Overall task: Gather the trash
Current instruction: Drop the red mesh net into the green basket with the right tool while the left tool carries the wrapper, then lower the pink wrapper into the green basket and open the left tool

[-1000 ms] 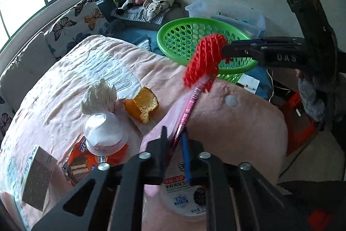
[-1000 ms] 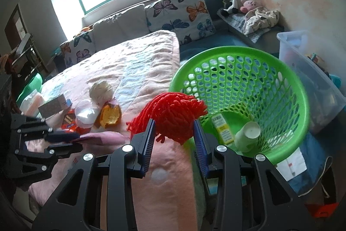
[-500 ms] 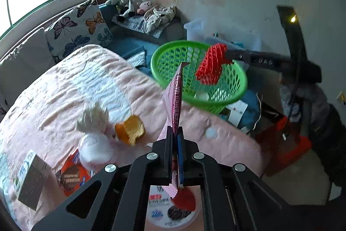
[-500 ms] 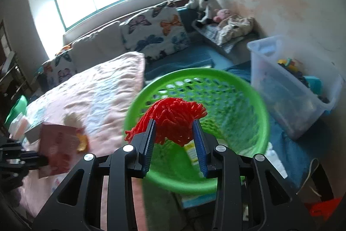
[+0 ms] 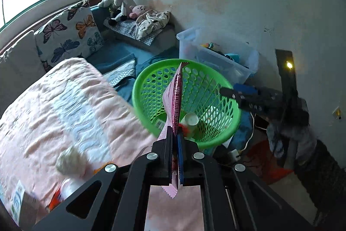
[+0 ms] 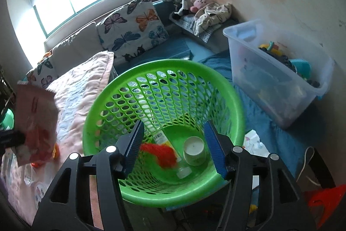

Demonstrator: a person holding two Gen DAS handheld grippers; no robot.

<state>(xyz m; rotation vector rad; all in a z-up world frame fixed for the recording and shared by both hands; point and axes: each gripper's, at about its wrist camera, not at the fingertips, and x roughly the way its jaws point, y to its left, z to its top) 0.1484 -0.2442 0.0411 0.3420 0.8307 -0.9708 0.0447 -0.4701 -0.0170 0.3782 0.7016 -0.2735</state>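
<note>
My left gripper [image 5: 176,138] is shut on a pink snack wrapper [image 5: 175,96] that stands upright in front of the green mesh basket [image 5: 149,116]. My right gripper [image 6: 173,129] hangs over the green mesh basket [image 6: 229,101] with its jaws opening and nothing between them. Below it the red foam net [image 6: 160,152] lies blurred in the basket bottom, beside a white paper cup [image 6: 194,149] and a small carton [image 6: 161,136]. In the left wrist view the right gripper [image 5: 229,91] reaches over the basket's right rim. The pink wrapper [image 6: 34,116] shows at the left of the right wrist view.
The pink quilt [image 5: 64,105] carries a crumpled tissue [image 5: 69,162], a small box [image 5: 18,201] and an orange wrapper [image 5: 54,201]. A clear storage bin [image 6: 276,79] stands right of the basket, and a red stool [image 6: 324,198] at lower right. Butterfly cushions [image 6: 132,29] line the back.
My right gripper moved over the basket and opened, and the red foam net dropped into the basket. My left gripper lifted the pink wrapper off the quilt and carried it toward the basket.
</note>
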